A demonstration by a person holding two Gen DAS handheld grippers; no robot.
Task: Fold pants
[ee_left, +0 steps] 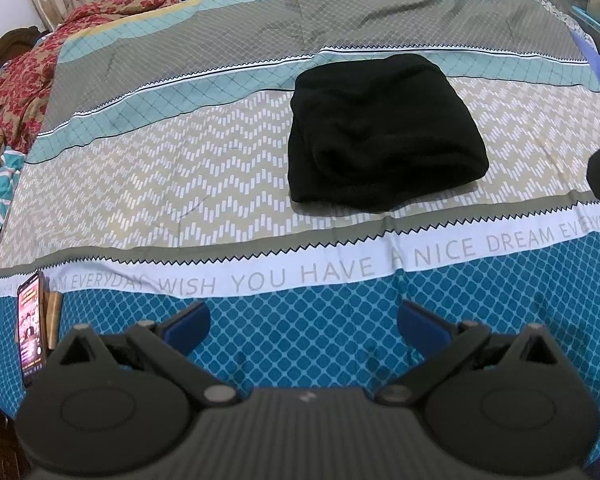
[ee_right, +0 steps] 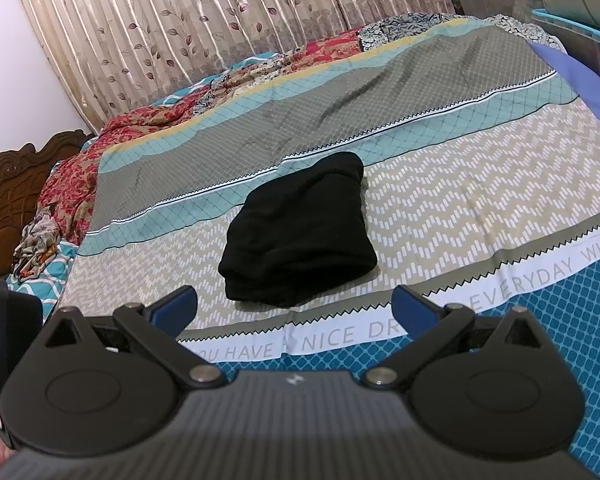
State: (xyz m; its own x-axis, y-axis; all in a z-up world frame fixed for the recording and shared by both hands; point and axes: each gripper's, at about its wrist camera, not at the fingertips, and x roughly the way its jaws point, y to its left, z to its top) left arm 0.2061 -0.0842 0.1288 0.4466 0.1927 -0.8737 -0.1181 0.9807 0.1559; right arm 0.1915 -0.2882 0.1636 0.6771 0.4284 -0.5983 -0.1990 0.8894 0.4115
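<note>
Lying folded into a compact bundle on the patterned bedsheet point(ee_left: 140, 184), the black pants point(ee_left: 380, 136) sit well beyond both claws, far-right of the left gripper point(ee_left: 304, 320) and just far-left of the right gripper point(ee_right: 294, 304), each spread wide and empty.

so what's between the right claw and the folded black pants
Nothing but bedsheet: in the right wrist view, the open right claw hovers apart from the black pants, with only the sheet's lettered band and zigzag print between them.
</note>
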